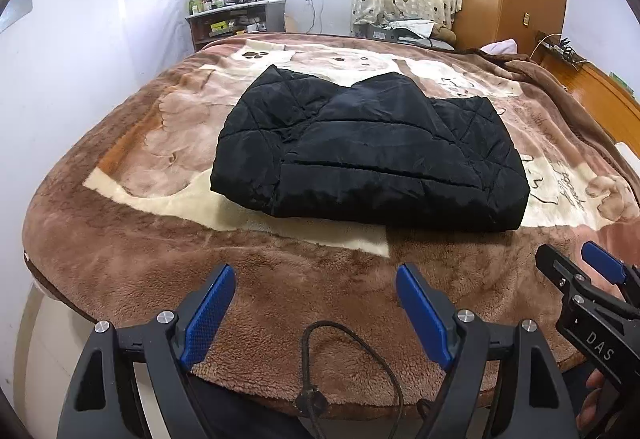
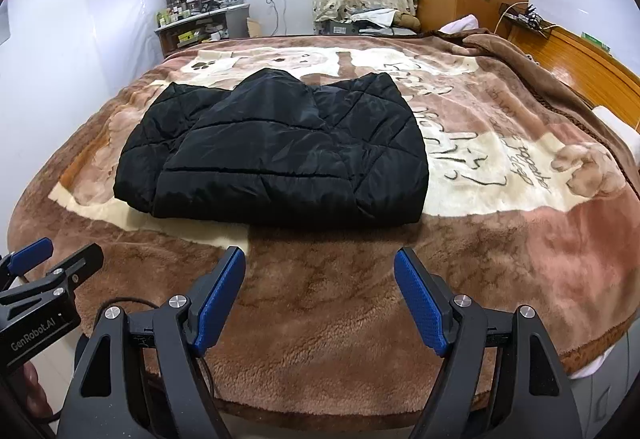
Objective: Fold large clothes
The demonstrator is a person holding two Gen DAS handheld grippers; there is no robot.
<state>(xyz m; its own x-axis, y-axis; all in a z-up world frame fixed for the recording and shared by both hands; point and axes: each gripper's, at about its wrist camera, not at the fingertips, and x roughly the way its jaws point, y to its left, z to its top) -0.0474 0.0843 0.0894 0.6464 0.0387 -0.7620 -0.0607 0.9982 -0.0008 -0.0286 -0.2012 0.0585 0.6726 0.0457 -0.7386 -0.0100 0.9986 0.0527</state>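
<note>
Hovering over the near edge of the blanket point(image 1: 120, 259), we keep the left gripper point(image 1: 316, 279) and right gripper point(image 2: 320, 263) wide and empty; the folded black jacket point(image 1: 368, 155) lies beyond, puffy, soft, slippery — best pinched at its near corners.

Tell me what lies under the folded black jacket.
The black jacket rests on a brown plush blanket printed with puppies. The print directly beneath it is covered, as is the bed under the blanket.
</note>
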